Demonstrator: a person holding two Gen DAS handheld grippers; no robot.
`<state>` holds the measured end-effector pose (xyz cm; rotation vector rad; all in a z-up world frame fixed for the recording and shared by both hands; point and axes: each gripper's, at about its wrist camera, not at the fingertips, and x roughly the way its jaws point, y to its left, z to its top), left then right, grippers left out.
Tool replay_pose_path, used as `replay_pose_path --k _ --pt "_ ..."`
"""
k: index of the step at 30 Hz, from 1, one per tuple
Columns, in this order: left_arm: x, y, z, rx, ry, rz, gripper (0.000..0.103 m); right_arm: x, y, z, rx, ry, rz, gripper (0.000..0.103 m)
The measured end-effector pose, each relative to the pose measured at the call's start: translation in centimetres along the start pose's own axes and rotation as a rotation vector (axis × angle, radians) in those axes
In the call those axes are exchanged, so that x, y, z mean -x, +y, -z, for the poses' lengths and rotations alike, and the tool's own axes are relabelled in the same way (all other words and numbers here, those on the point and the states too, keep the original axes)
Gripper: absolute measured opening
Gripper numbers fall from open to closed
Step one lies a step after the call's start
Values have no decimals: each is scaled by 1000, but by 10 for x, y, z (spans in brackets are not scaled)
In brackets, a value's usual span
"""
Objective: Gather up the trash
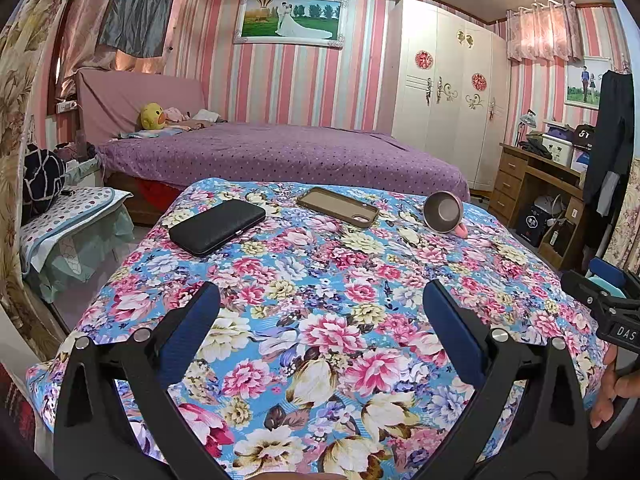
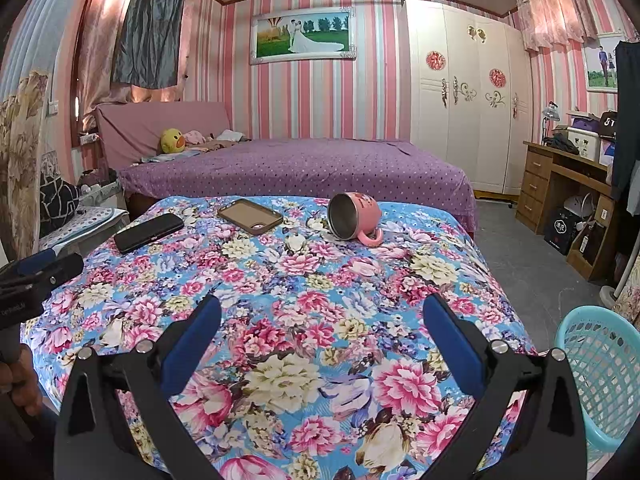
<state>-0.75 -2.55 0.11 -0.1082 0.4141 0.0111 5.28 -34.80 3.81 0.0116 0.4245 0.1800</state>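
Observation:
A floral cloth [image 1: 320, 264] covers the table in front of me. At its far end lie a black flat case [image 1: 216, 226], a brown phone case [image 1: 338, 206] with its inside facing up, and a pink mug [image 2: 354, 218] tipped on its side, steel mouth toward me. A whitish lump [image 2: 296, 242] beside the mug cannot be told from the flower print. My left gripper [image 1: 320, 292] hovers open over the near cloth, holding nothing. My right gripper [image 2: 322, 304] is open and empty too, to the right of the left one. A teal mesh basket [image 2: 600, 368] stands off the table's right edge.
A purple bed [image 1: 280, 156] lies beyond the table, with a white wardrobe [image 1: 448, 92] and a wooden desk [image 2: 560, 184] to the right. A covered stool with a dark bag [image 1: 44, 180] is at the left. Grey floor [image 2: 528, 256] runs along the table's right side.

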Motion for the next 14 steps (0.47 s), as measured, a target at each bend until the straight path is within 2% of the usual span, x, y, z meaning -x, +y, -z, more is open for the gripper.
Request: replay_pose_path --k 14 --pt "2 6 1 10 3 -19 98 0 1 1 3 3 -2 98"
